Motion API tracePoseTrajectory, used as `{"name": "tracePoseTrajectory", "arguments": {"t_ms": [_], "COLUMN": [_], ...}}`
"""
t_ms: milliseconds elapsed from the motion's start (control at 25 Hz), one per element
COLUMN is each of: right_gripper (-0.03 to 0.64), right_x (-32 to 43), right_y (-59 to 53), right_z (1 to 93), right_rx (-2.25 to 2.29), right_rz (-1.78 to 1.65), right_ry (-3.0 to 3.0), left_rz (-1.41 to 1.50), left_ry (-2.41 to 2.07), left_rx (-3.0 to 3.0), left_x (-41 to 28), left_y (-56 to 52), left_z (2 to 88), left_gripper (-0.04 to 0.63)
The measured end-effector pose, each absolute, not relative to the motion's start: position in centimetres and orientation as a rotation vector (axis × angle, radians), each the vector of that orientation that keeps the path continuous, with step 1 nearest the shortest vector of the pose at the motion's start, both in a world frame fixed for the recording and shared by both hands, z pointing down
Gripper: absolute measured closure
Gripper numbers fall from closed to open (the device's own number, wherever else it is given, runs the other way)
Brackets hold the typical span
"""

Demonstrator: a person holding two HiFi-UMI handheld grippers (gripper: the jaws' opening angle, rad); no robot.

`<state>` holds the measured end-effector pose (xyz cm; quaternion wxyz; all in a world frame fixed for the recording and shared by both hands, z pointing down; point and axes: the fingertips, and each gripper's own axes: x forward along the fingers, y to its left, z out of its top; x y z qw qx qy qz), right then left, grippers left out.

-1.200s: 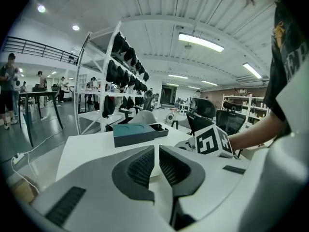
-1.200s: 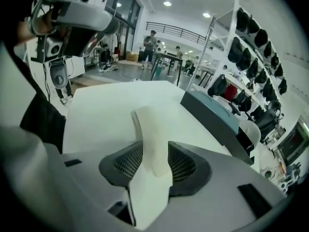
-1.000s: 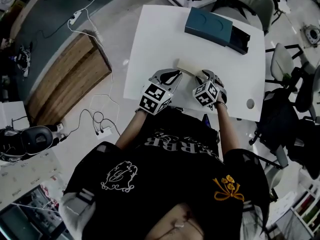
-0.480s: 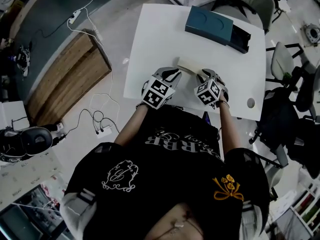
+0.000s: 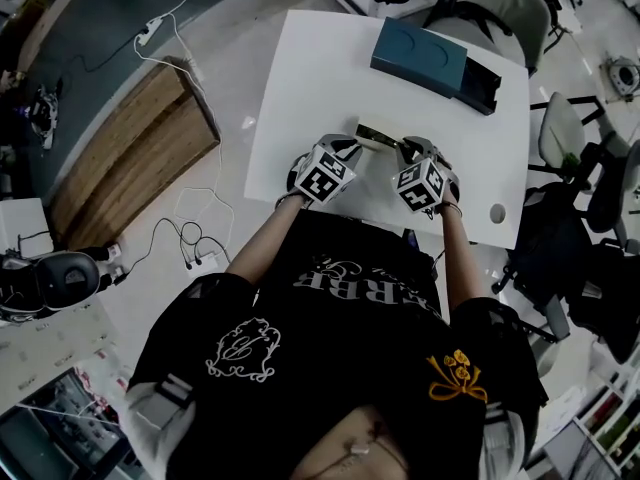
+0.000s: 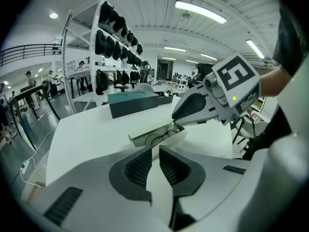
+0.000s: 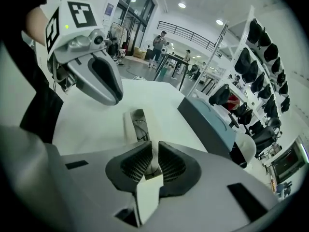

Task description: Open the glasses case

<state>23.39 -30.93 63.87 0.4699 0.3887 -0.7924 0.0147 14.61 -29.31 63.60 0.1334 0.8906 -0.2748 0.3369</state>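
The glasses case (image 5: 375, 135) lies on the white table (image 5: 300, 88) with its lid partly raised and dark inside. Wire-framed glasses show inside it in the left gripper view (image 6: 157, 137) and the right gripper view (image 7: 137, 122). My right gripper (image 5: 408, 150) is at the case's right end. Its jaws (image 7: 153, 153) are closing, with the thin white lid edge pinched between the pads. My left gripper (image 5: 350, 148) hangs low over the case's left end. Its jaws (image 6: 155, 151) stand nearly together with nothing seen held.
A teal box (image 5: 420, 55) on a darker tray sits at the table's far right corner. A round cable hole (image 5: 500, 211) is near the right front edge. Office chairs (image 5: 570, 128) stand to the right, and a wooden board (image 5: 130, 148) lies on the floor at left.
The left gripper has sunk toward the case's left end. The right gripper's jaws have come together on the lid and risen slightly, and the case now shows its dark inside.
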Motion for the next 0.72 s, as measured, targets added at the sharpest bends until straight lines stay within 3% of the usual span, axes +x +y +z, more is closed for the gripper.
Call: {"name": "tracePoseTrajectory", "arguments": {"t_ms": [720], "right_gripper": [0.555], "right_x": [26.8], "right_y": [-39.4], "right_z": [64.9], "right_rx": [1.078], "right_rz": [0.130], "right_ry": [-1.907], "left_rz": [0.998], "left_ry": [-0.760], "left_rx": [2.457], "left_x": [17.3], "left_y": [-32.3], "left_z": [67.9], "left_gripper": [0.551]}}
